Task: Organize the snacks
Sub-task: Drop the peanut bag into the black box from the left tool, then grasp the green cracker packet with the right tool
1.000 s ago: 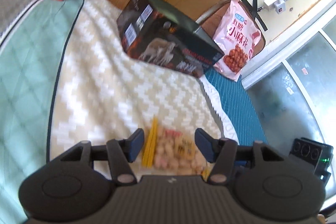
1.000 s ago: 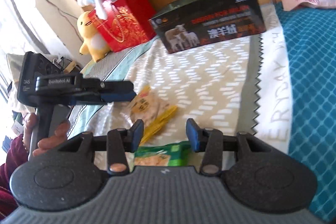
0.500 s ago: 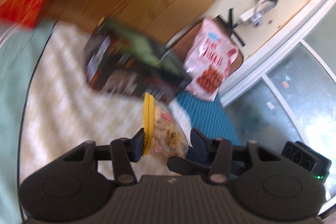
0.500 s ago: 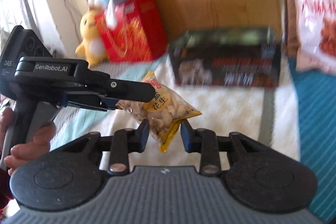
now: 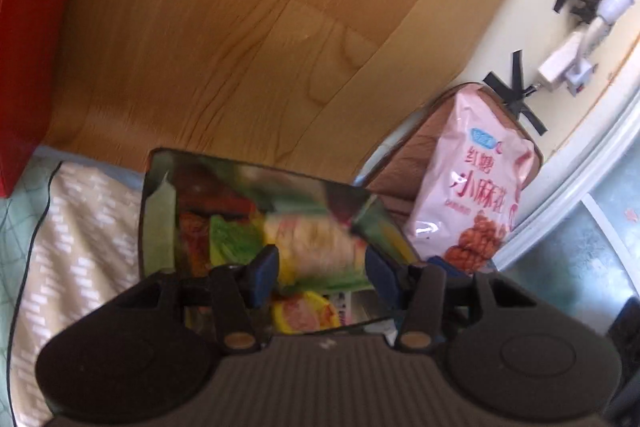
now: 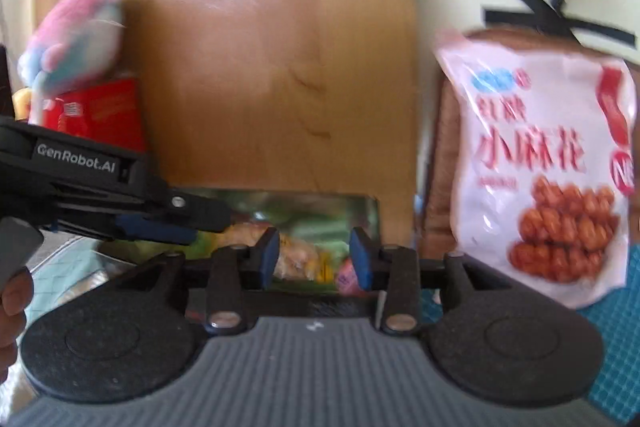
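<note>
A dark open box [image 5: 158, 227] holds several snack packs, among them a green one [image 5: 232, 239] and a yellow-pink one [image 5: 308, 311]. My left gripper [image 5: 322, 269] hangs over it, jaws opening. A blurred yellow peanut pack [image 5: 316, 247] lies between and just beyond its pads, and I see no pad pressing it. My right gripper [image 6: 315, 259] faces the same box [image 6: 360, 211], jaws opening too. The peanut pack [image 6: 300, 259] sits in its gap, short of the right pad. In the right wrist view the left gripper [image 6: 192, 223] reaches in from the left.
A large pink snack bag [image 5: 476, 187] [image 6: 540, 167] leans upright right of the box. A wooden headboard [image 5: 240, 47] stands behind. A red box [image 5: 24, 67] and a plush toy [image 6: 72, 35] are at the left. A patterned blanket [image 5: 80, 227] covers the bed. A person's hand [image 6: 12, 307] holds the left gripper.
Both grippers closed on the peanut pack, lifted it off the blanket and carried it over the open box. Their jaws now stand a little wider, and the pack is blurred.
</note>
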